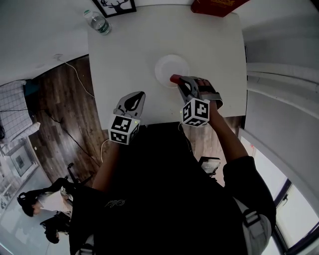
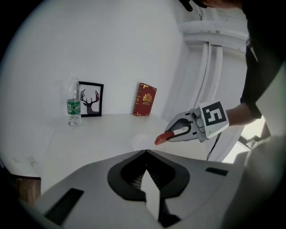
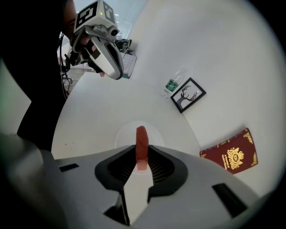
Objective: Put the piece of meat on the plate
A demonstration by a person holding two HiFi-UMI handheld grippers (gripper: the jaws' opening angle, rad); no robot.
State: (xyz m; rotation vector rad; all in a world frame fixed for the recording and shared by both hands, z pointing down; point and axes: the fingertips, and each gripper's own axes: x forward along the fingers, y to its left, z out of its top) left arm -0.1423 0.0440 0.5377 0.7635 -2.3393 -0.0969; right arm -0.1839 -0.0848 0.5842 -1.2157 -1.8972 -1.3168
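A white plate (image 1: 167, 67) lies near the middle of the white table (image 1: 119, 60). My right gripper (image 1: 178, 82) is shut on a red piece of meat (image 1: 175, 78), which hangs over the plate's near right rim. In the right gripper view the meat (image 3: 141, 147) stands upright between the jaws, above the plate (image 3: 123, 136). The left gripper view shows the meat (image 2: 163, 137) sticking out of the right gripper (image 2: 172, 133), just above the plate (image 2: 140, 141). My left gripper (image 1: 141, 94) hovers over the table's near edge, left of the plate, shut and holding nothing.
At the table's far side stand a water bottle (image 1: 99, 22), a framed deer picture (image 1: 115, 6) and a red book (image 1: 212, 7). A white wall and pipes (image 1: 279, 74) run along the right. Wooden floor with a cable (image 1: 75, 74) lies to the left.
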